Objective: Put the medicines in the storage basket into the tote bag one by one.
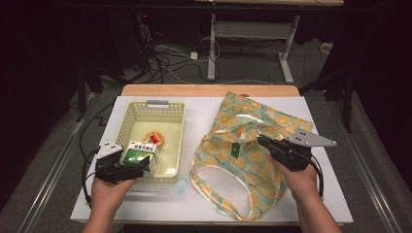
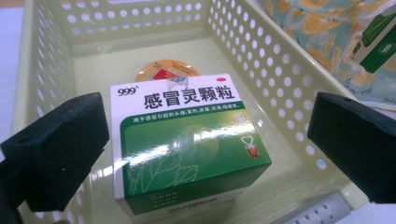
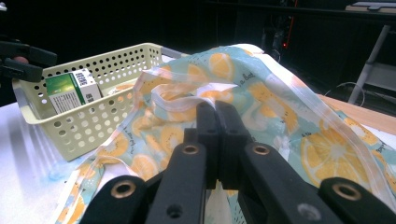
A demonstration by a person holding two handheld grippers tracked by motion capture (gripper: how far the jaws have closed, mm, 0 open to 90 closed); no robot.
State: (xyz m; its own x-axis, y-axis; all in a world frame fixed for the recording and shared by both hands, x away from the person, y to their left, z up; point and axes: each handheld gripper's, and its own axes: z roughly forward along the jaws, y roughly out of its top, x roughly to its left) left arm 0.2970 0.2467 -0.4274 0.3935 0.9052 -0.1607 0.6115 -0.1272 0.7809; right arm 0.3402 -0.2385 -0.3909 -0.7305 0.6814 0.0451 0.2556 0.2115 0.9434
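Left tool [image 2: 205,140] open around green-and-white medicine box [image 2: 187,144] in pale yellow perforated plastic basket [image 2: 280,79] — right tool [image 3: 217,116] clamped shut on lemon-print fabric bag [image 3: 280,121].

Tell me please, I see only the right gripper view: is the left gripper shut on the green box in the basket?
Observer: No. In the left gripper view the left gripper is open, with a jaw on each side of the green box and a clear gap at one.
Operator: Is something else in the basket?
Observer: Yes, a round orange pack lies behind the box on the basket floor.
Operator: Is the bag empty?
Observer: No, another green pack shows inside the bag.
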